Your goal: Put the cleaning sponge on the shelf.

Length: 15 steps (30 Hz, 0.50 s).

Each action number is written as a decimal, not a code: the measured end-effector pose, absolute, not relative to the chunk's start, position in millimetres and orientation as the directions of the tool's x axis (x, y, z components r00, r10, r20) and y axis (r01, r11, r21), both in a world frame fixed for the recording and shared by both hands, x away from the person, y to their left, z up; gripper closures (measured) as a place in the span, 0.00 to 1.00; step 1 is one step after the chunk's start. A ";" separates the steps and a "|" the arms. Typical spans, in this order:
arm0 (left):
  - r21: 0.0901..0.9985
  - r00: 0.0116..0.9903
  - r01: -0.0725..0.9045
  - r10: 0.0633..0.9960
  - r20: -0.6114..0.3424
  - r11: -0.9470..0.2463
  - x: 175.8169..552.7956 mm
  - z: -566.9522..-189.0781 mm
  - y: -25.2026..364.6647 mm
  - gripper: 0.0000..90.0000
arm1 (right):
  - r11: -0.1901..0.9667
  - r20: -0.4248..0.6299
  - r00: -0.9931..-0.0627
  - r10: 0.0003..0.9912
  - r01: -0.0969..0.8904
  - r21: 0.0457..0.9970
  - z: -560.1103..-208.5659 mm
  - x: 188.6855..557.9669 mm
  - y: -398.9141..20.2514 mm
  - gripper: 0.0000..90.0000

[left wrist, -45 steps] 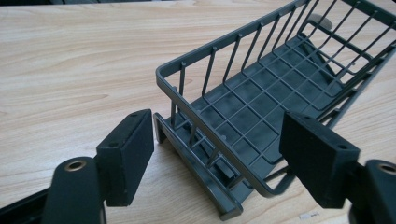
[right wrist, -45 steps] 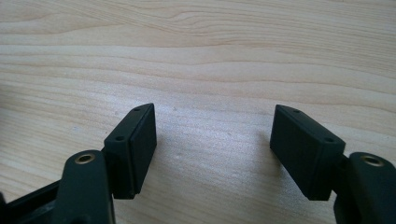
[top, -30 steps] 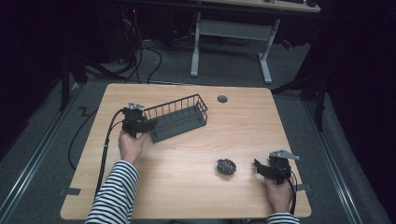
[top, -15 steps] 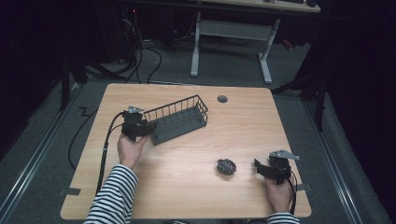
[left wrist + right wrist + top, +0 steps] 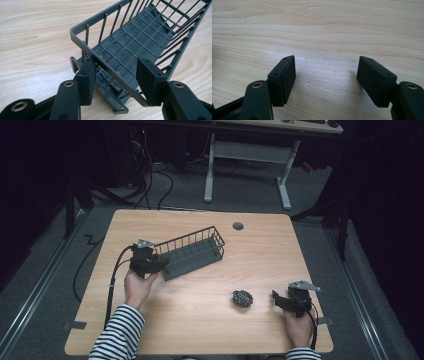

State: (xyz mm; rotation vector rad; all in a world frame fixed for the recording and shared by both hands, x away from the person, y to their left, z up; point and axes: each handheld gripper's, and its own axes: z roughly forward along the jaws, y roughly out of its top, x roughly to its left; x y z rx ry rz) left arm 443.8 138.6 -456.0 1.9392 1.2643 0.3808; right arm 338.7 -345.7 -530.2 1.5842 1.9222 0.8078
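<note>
On the table's (image 5: 200, 320) left half, the basket (image 5: 192, 252) is lying slantwise, its near end clamped by the left gripper (image 5: 159, 265), whose jaws have just been closing onto the rim. Well apart, the right gripper (image 5: 278, 300) is held with jaws spread over bare wood, near a dark ball (image 5: 241, 298).

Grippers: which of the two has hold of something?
The left gripper, at the near end of the grey wire basket; its pads clamp the basket's end wall. The right gripper is open over bare table.
</note>
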 end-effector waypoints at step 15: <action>0.743 0.498 0.631 0.851 -0.167 -0.224 420.3 -456.8 136.7 0.55 | 0.139 -0.018 -0.183 0.983 0.675 0.725 -530.3 338.7 -345.6 0.35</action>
